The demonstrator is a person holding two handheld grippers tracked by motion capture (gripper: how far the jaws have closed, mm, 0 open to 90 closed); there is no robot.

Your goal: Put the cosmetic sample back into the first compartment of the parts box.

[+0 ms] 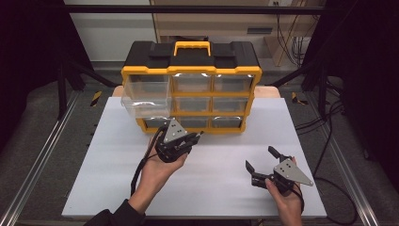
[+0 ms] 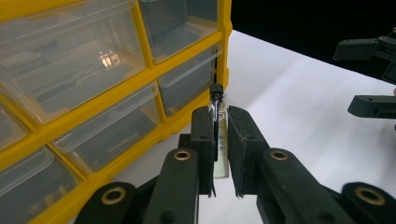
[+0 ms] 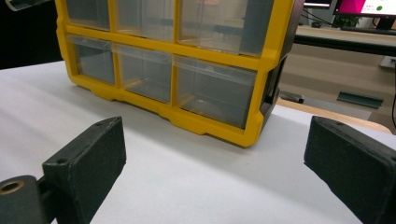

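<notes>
Between the pads of our left tool (image 2: 219, 140) we pinch a small glass vial (image 2: 218, 135), upright, black cap up, just before the yellow drawer cabinet (image 1: 190, 70). Further right, our right tool (image 1: 263, 165) sits released, low over the white surface (image 1: 226, 179).

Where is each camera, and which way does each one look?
High view: above the table, looking forward and down at the drawer cabinet; both forearms, left tool and right tool show.
Left gripper view: on the left tool, facing the cabinet's drawers; its jaws clamp a small vial.
Right gripper view: on the right tool, low, facing the cabinet; its jaws stand wide apart.
All three share the cabinet and table.
</notes>
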